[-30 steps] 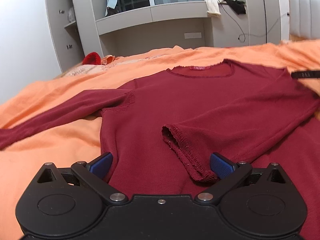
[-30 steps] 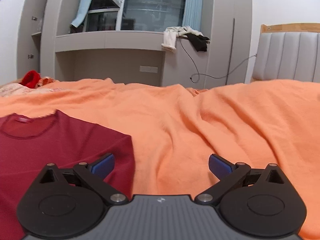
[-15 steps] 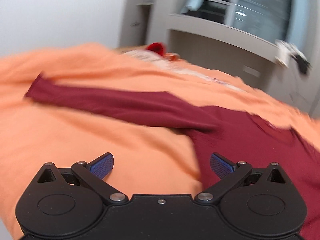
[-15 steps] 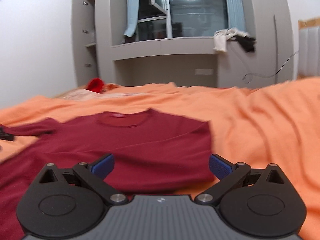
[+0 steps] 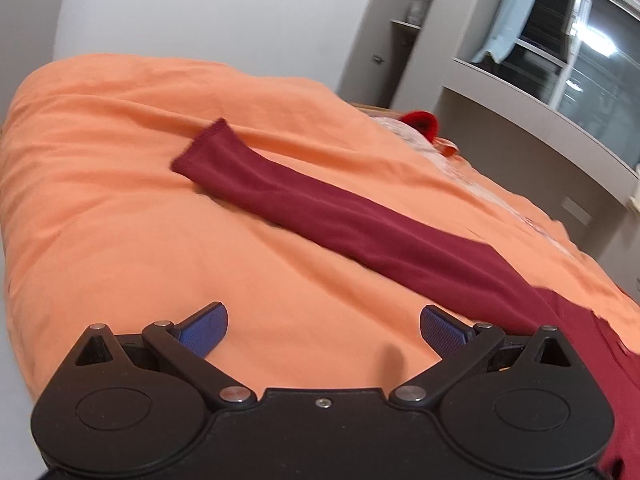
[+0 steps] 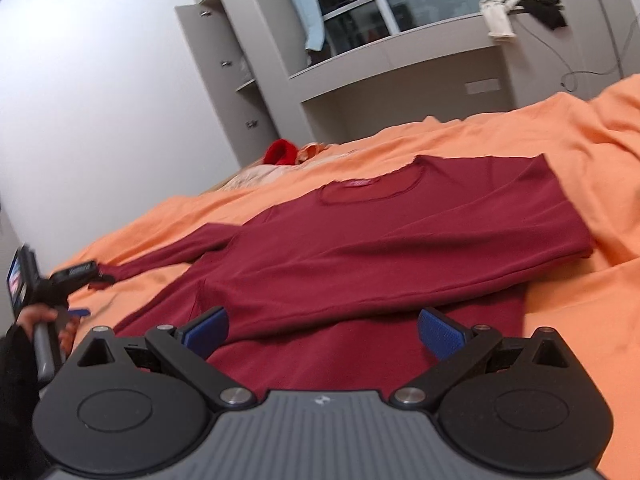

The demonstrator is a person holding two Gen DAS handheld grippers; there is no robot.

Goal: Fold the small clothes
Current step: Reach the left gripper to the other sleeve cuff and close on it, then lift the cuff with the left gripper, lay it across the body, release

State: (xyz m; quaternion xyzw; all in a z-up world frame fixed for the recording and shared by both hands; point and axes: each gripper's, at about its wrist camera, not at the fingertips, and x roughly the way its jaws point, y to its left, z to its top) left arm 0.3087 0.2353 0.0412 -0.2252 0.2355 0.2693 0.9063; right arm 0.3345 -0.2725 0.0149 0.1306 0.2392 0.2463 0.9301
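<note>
A dark red long-sleeved shirt [image 6: 400,248] lies flat on the orange bedspread [image 6: 580,340], neckline away from me. One sleeve [image 6: 360,292] is folded across its body. The other sleeve [image 5: 360,232] stretches out over the bedspread [image 5: 120,160] to its cuff [image 5: 208,148]. My left gripper [image 5: 324,328] is open above bare bedspread, short of that sleeve, with nothing between its fingers. My right gripper [image 6: 322,328] is open just above the shirt's lower body. In the right wrist view a hand [image 6: 38,316] holds the left gripper [image 6: 86,292] beside the outstretched sleeve [image 6: 180,248].
A bright red item [image 6: 280,152] and pale cloth lie at the bed's far side, the red item [image 5: 420,122] also showing in the left view. Grey cabinets and a window ledge with draped clothes [image 6: 520,8] stand behind. The bed's left edge drops off by the white wall [image 5: 200,12].
My left gripper has swung left, from over the shirt's body to facing the outstretched sleeve. My right gripper has swung from bare bedspread to over the shirt. Both stayed open.
</note>
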